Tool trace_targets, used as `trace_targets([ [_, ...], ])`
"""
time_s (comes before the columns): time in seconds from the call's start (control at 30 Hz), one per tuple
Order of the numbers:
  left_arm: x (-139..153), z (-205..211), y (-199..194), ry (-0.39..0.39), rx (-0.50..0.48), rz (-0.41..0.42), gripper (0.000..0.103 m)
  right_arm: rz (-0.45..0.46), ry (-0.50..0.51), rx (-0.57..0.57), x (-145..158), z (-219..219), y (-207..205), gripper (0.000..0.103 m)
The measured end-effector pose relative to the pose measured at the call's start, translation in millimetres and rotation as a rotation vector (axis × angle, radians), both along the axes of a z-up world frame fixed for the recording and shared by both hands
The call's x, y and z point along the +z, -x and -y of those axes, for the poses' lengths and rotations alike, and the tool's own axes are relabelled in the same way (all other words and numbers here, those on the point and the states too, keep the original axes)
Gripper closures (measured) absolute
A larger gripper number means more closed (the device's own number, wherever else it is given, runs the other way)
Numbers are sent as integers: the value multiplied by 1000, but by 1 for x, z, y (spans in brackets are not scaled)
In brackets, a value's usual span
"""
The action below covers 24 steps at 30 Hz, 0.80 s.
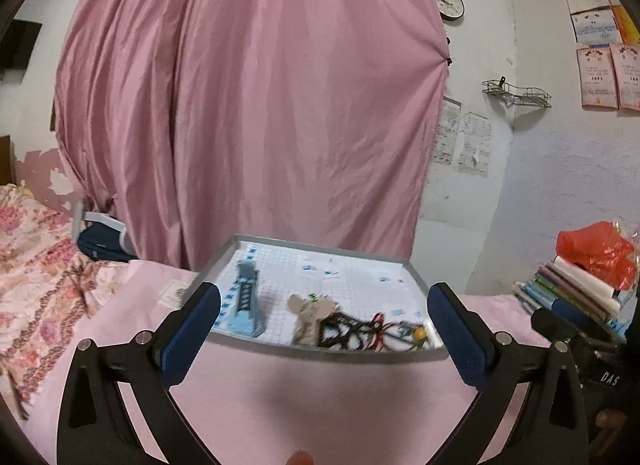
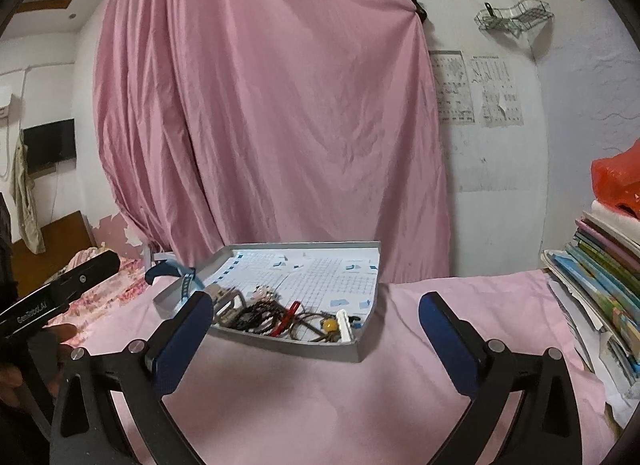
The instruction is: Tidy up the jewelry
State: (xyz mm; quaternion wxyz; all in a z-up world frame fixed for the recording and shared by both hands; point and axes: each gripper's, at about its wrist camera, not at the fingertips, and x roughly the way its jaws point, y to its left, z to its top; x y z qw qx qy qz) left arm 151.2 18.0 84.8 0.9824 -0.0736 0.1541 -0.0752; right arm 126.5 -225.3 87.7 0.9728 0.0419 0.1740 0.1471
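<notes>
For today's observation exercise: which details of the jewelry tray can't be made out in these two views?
- Tangled dark jewelry pile: left wrist view, motion blur merges pieces; count unclear.
- Grey tray's near-left corner: right wrist view, hidden behind the right tool finger.
- Blue stickers on the liner: too small to read.

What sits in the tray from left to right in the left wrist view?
Blue woven band → beige charm piece → black beaded tangle → red cord → yellow bead, all inside the grey tray.
</notes>
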Motion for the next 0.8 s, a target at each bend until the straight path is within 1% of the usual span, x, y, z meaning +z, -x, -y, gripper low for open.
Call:
trace_targets([
  [0.2, -13, -11, 43, -44, 48, 36, 2, 20, 18, 39, -9, -16, 30, 0],
  [0.4, -33, -22, 77, -80, 83, 7, 2, 38, 65, 72, -20, -30, 60, 0],
  [0.5, -44, -28, 92, -89, 101, 7, 2, 47, 85, 68, -26, -36, 76, 0],
  [0.6, -54, -35, 109, -76, 123, 9, 2, 43, 94, 50, -33, -40, 86, 0],
  [0.67, -58, -39, 117, -74, 138, 14, 2, 37, 105, 40, -38, -42, 89, 0],
  [0.8, -66, -41, 129, -99, 156, 17, 2, 3, 108, 22, -48, -46, 91, 0],
])
